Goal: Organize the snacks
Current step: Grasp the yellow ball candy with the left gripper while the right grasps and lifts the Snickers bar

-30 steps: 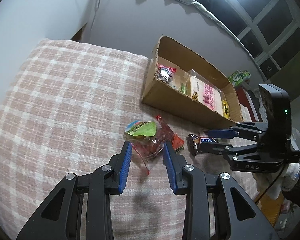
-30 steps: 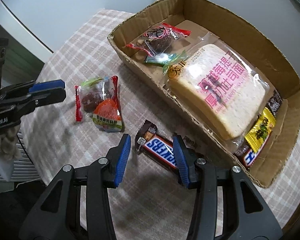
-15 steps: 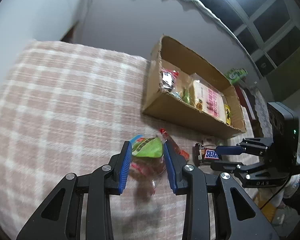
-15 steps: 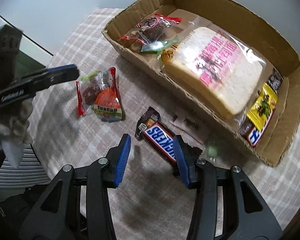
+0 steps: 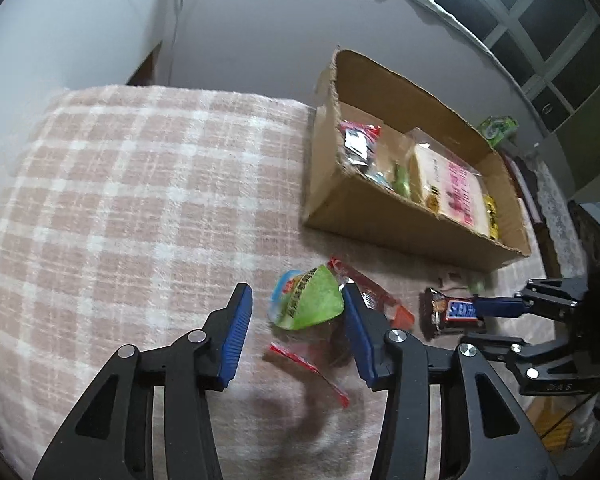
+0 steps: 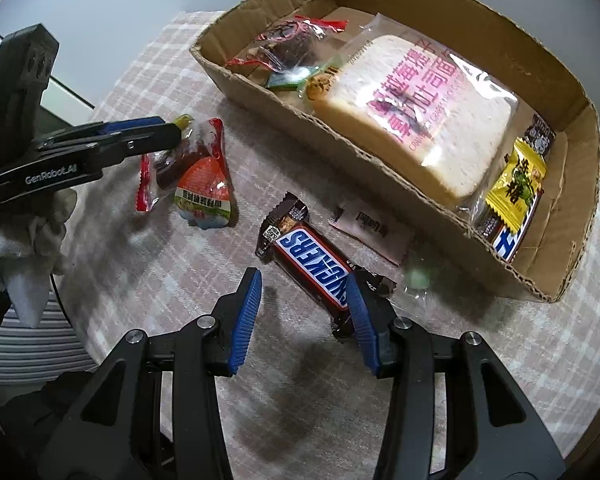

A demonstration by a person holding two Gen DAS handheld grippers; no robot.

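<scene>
A green-topped jelly packet [image 5: 308, 304] lies on a clear, red-edged wrapper [image 5: 312, 364] on the checked cloth. My left gripper [image 5: 296, 320] straddles it with its jaws opening; the packet touches the right finger [image 5: 356, 332], while the left one stands apart. In the right wrist view the left gripper [image 6: 168, 136] reaches over the same pile [image 6: 204, 188]. My right gripper [image 6: 304, 312] hangs open over the near end of a Snickers bar [image 6: 312, 264], which sits close to its right finger [image 6: 360, 320]. The left wrist view shows that bar [image 5: 452, 312] between the tips of the right gripper [image 5: 470, 320].
A shallow cardboard box [image 6: 340, 136] behind the loose snacks holds a bread packet [image 6: 416, 116], a yellow candy packet [image 6: 520, 184] and a red-tied clear bag [image 6: 292, 40]. A pink sachet [image 6: 368, 228] and a small green sweet [image 6: 416, 278] lie by its front wall. The checked cloth [image 5: 140, 208] spreads left.
My left gripper came down onto the jelly packet and its jaws have widened around it. The right gripper has shifted a little over the Snickers bar, with its jaws unchanged.
</scene>
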